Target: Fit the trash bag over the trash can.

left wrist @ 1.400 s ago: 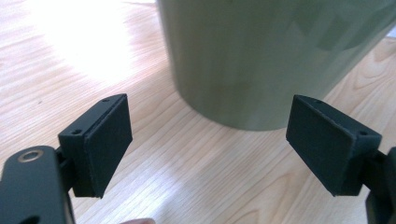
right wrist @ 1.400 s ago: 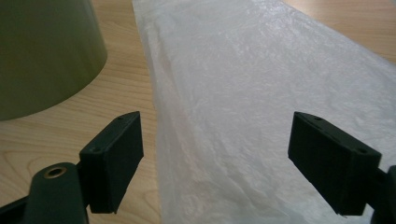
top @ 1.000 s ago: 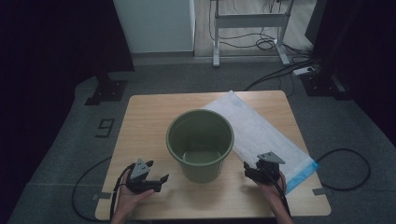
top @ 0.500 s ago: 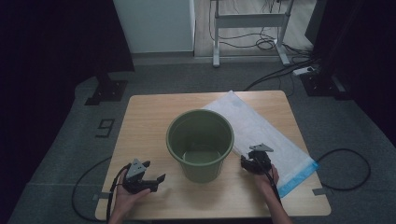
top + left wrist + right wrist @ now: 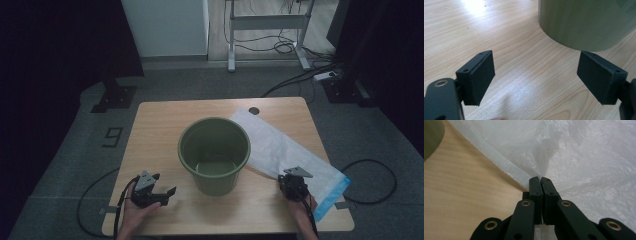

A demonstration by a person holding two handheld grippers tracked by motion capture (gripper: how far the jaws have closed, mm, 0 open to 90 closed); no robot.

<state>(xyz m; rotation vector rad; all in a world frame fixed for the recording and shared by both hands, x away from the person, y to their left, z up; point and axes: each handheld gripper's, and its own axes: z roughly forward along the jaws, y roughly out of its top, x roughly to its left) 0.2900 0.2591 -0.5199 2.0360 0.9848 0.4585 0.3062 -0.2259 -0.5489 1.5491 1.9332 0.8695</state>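
The plastic bag (image 5: 290, 152), a flat sheet of thin white film with a blue strip at its near right end, lies on the wooden table (image 5: 160, 125) in the high view, running from just behind the green bucket (image 5: 215, 150) toward the table's near right corner. The right gripper (image 5: 292, 186) sits on the bag's near long edge, just right of the bucket's base; its jaws have just been closing, and from this height the tips are too small to read. The left gripper (image 5: 160, 192) rests near the front left of the table, close to the bucket but apart from it. The bucket stands upright with a bare bottom showing inside it.

In the left gripper view, the left gripper (image 5: 535, 78) has its jaws spread wide over bare wood, with nothing between them. The bucket's (image 5: 586, 22) curved green wall rises just beyond the right-hand jaw, not touching it.

In the right gripper view, the right gripper (image 5: 540, 178) has its jaws pressed together, pinching a fold of the bag (image 5: 586, 157) right at the folded edge. The film puckers upward from the tips into a small ridge. Wood (image 5: 461, 195) shows to the left of the edge, and a sliver of the bucket (image 5: 431, 135) fills the upper left corner.
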